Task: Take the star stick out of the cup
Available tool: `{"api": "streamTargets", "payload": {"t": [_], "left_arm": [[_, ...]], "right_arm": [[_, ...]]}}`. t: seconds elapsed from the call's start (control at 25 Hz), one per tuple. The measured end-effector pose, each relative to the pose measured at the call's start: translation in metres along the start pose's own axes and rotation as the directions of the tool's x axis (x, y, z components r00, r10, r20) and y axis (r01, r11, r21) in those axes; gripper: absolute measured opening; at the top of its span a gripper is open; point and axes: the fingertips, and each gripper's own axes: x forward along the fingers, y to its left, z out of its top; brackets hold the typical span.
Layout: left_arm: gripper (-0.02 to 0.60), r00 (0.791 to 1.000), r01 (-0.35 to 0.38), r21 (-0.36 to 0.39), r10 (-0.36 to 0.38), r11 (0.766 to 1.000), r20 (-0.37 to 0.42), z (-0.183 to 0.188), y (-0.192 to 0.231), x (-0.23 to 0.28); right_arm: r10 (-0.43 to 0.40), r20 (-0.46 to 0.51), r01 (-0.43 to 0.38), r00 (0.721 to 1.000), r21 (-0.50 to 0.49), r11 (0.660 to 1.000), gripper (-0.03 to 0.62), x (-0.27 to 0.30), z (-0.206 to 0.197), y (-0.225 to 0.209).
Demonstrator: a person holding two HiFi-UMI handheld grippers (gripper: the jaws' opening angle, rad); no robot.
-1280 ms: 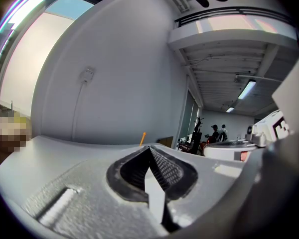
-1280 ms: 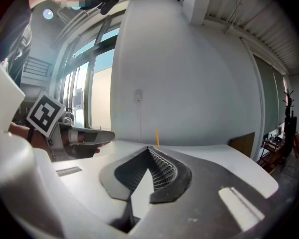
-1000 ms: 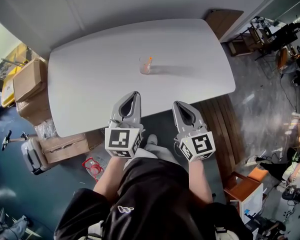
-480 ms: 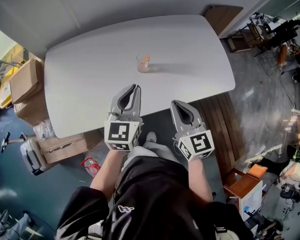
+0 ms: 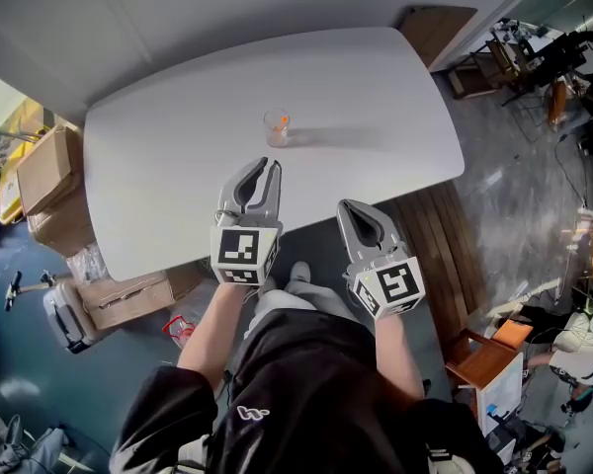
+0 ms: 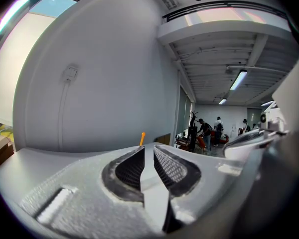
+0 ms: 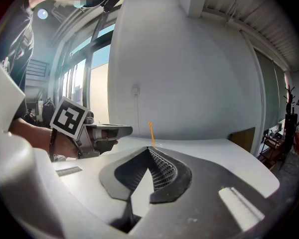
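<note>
Since only bare top lies between tips and cup, nothing obstructs. White table (image 5: 376, 97) fills the head view, w/ cardboard boxes (image 5: 42, 171) off its 9 o'clock side. Left gripper (image 5: 267, 163) is over the near edge, jaws a narrow crack apart, empty. Right gripper (image 5: 348, 205) is at its 4 o'clock, jaws together. Cup (image 5: 276, 128) stands near, 12 o'clock of left tips, orange star stick (image 5: 283, 120) inside.

White table (image 5: 178, 156), 1 cup (image 5: 275, 127).

White oval table (image 5: 366, 97), cardboard boxes (image 5: 42, 176) beside its left edge
</note>
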Motion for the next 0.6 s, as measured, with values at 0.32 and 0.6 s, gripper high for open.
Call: {"api": "streamTargets", "payload": {"t": [0.32, 0.6], "left_arm": [[0.064, 1.0, -0.007, 0.058, 0.006, 0.998, 0.008, -0.002, 0.003, 0.025], [0.064, 1.0, -0.005, 0.104, 0.004, 0.995, 0.011, -0.001, 0.008, 0.046]], "right_arm": [[-0.015, 0.0, 0.015, 1.0, -0.003, 1.0, 0.002, -0.002, 0.002, -0.013], [-0.006, -0.008, 0.006, 1.0, 0.008, 1.0, 0.003, 0.005, -0.001, -0.014]]}}
